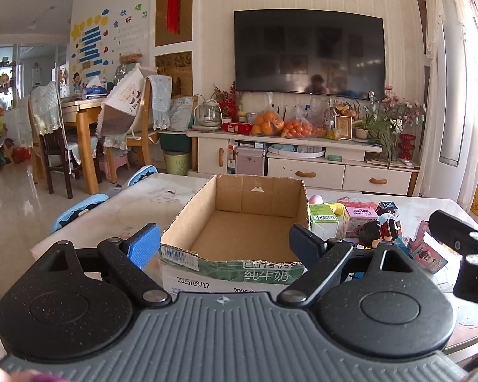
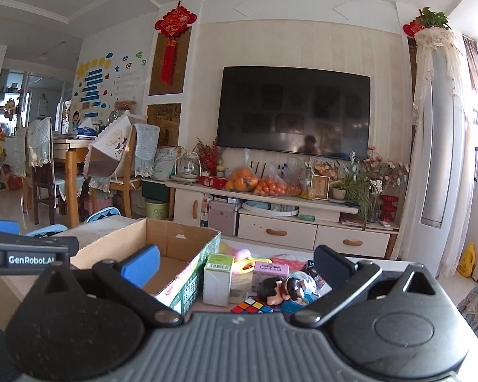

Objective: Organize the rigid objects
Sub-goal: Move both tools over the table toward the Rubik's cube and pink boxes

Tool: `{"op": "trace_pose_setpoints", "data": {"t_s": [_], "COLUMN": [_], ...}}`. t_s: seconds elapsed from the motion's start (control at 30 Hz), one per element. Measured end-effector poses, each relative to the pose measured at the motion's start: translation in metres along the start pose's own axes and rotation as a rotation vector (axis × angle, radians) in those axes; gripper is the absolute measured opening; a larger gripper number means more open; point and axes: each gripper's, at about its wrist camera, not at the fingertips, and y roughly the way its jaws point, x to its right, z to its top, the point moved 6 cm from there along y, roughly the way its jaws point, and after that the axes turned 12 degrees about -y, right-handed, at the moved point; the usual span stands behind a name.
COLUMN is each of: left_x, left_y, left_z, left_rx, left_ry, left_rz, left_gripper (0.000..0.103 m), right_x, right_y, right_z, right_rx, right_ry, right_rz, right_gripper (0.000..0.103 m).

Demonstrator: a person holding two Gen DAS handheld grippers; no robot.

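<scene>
An empty cardboard box [image 1: 242, 232] [image 2: 172, 256] with its top cut off stands on the table. My left gripper [image 1: 224, 243] is open, hovering just in front of the box's near wall, with nothing between its fingers. To the box's right lies a pile of small items: a white and green carton [image 1: 324, 222] [image 2: 218, 278], a pink box [image 1: 361, 216] [image 2: 270, 271], a two-figure doll [image 1: 379, 230] [image 2: 282, 288] and a puzzle cube [image 2: 251, 306]. My right gripper [image 2: 235, 269] is open above this pile, holding nothing.
The table's [image 1: 143, 203] left part is bare stone. Blue chair backs [image 1: 76, 211] stand at its left edge. Beyond it are a TV cabinet [image 1: 302, 162] with bags of oranges, a wall TV [image 1: 309, 54] and a dining set [image 1: 79, 121]. More toy boxes [image 1: 428, 251] lie far right.
</scene>
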Motion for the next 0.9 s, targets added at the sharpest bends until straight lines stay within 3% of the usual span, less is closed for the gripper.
{"op": "trace_pose_setpoints", "data": {"t_s": [0.2,0.53,0.9], "left_x": [0.010,0.038,0.102], "left_y": [0.006,0.018,0.048], "left_z": [-0.008,-0.027,-0.064], "left_rx": [-0.023,-0.099,-0.152], "left_ry": [-0.001,0.036,0.251], "left_rz": [-0.021,-0.125,-0.297], "left_gripper": [0.103,0.103,0.103], "right_x": [0.000,0.032,0.089], "right_y": [0.000,0.025,0.055], "right_z": [-0.011,-0.080,-0.146], "right_rx": [-0.022,-0.184,-0.318], "right_ry": [-0.023,0.018,0.066], "right_rz": [-0.024,-0.083,-0.179], "right_gripper": [0.102,0.102,0.102]}}
